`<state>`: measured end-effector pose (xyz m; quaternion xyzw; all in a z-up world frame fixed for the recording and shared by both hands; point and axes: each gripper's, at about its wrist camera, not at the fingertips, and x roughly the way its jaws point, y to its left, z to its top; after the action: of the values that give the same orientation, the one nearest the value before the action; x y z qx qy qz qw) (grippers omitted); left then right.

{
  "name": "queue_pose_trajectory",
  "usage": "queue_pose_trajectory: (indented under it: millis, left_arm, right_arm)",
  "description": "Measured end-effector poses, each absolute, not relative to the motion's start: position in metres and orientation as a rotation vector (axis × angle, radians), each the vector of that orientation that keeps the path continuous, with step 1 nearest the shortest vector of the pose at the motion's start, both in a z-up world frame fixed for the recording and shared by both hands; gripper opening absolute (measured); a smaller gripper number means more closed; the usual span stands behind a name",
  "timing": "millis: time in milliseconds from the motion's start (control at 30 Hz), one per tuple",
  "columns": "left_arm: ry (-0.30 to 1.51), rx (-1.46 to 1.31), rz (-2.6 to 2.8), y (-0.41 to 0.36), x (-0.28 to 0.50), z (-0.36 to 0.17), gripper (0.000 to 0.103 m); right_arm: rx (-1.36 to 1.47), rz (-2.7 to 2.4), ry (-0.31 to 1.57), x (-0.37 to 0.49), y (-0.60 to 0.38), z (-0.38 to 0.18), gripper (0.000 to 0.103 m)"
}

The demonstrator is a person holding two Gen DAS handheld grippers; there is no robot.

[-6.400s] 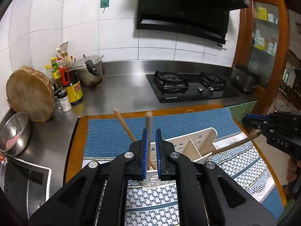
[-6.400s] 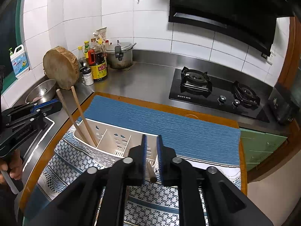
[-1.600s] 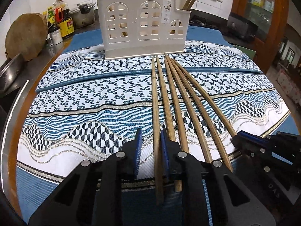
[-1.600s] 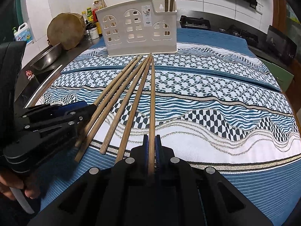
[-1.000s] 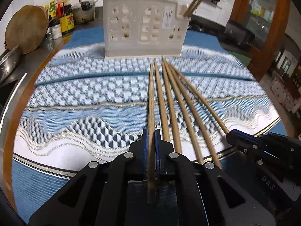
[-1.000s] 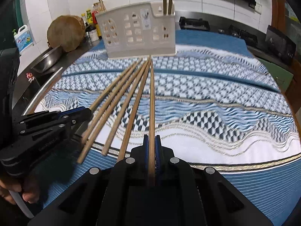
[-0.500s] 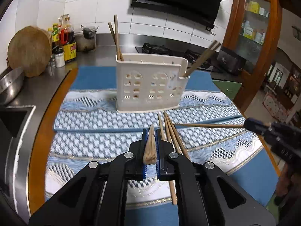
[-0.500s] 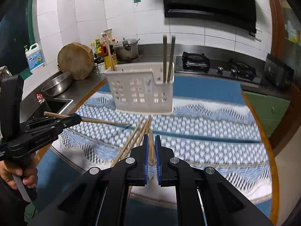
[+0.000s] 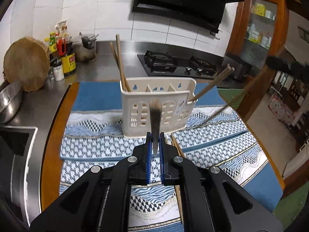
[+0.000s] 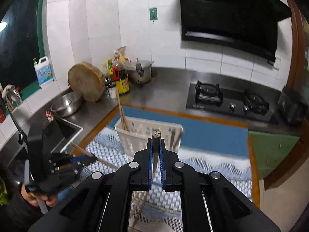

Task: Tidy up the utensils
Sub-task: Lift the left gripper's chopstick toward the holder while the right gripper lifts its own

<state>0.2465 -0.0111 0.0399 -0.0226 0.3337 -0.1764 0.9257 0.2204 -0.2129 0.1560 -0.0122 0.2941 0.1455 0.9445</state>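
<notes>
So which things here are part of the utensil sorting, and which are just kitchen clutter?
Part of the job:
- left gripper, shut on a chopstick
- right gripper, shut on another chopstick
- white utensil caddy holding chopsticks
- loose chopsticks on the mat

Just lying about:
- round wooden chopping block
- sauce bottles
- steel bowl
- gas hob
- pressure cooker
</notes>
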Motion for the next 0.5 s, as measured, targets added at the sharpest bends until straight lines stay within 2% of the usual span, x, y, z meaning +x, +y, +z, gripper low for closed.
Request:
queue_pose_trajectory:
  millis: [300, 500]
  left_arm:
    - [0.603, -0.028, -0.368, -0.002, 0.252, 0.094, 0.006]
    - [0.488, -0.025, -0.345, 0.003, 0.26, 0.15, 0.006]
  right_arm:
    - [-0.048, 0.234, 0.552, 0.264, -0.208, 0.196, 0.007]
    - [-0.082, 0.199, 0.605, 0.294, -0.198, 0.176, 0.007]
